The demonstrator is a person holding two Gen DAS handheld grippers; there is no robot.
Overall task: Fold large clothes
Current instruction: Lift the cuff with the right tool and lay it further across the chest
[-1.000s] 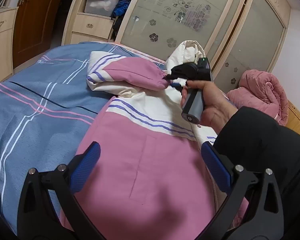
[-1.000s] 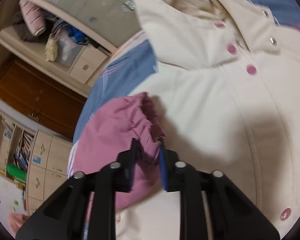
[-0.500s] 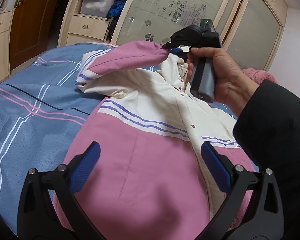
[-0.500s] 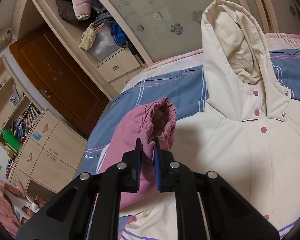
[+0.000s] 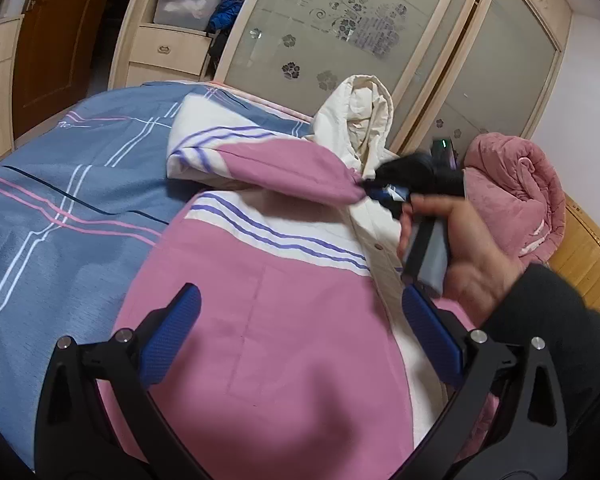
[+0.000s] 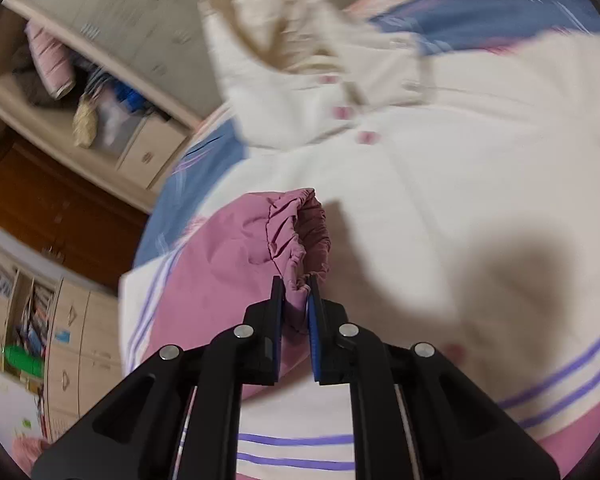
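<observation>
The right gripper (image 6: 296,292) is clamped on the gathered cuff (image 6: 300,236) of the pink sleeve (image 5: 284,168), the elastic edge pinched between its narrow jaws. From that pinch the sleeve runs back toward the shoulder at the jacket's far left, so its long axis lies crosswise over the chest, roughly square to the snap placket (image 6: 352,124). The cuff hangs just above the cream upper front of the jacket (image 5: 268,320), near the placket and below the hood (image 5: 360,116), which stands up at the far end. The jacket itself lies face up along the bed (image 5: 60,184), hem toward the viewer, hood away.

The left gripper (image 5: 300,332) hovers with its jaws spread wide and nothing between them, above the pink lower front near the hem, well apart from the cuff. The right hand (image 5: 456,248) is therefore the one nearer the work, and by my reading the fold in hand is the sleeve laid across the body. What matters for setting it down is that the sleeve stays straight along that crosswise line, with the cuff landing on the cream panel and not bunching against the hood. The left gripper looks placed to steady the lower front if the cloth drags.
</observation>
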